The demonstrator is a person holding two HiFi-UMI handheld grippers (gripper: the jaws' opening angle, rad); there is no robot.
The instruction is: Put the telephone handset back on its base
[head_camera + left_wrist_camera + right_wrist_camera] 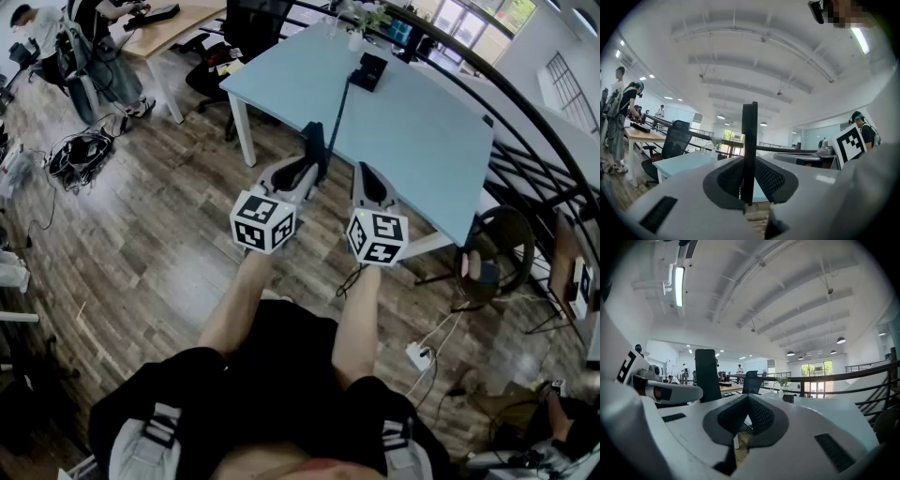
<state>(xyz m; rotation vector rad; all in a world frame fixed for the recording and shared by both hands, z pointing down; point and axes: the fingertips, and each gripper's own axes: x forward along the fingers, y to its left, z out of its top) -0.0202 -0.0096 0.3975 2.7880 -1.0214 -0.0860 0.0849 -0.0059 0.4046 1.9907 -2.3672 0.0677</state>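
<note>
The black telephone handset (314,141) stands upright between the jaws of my left gripper (312,161), which is shut on it. In the left gripper view the handset (749,131) is a narrow dark slab and both pads of the left gripper (749,161) press on it. A dark cord (339,103) runs from the handset to the black telephone base (368,70) on the light blue table (422,141). My right gripper (364,171) hangs just right of the handset, over the table's near edge, shut and empty. In the right gripper view the right gripper (747,398) shows the handset (707,376) at left and the base (788,398) far ahead.
A vase with a plant (356,28) stands at the table's far end. A black office chair (234,42) is behind the table, and a round stool (502,248) and a black railing (525,122) are to the right. A power strip (417,354) and cables (80,150) lie on the wooden floor.
</note>
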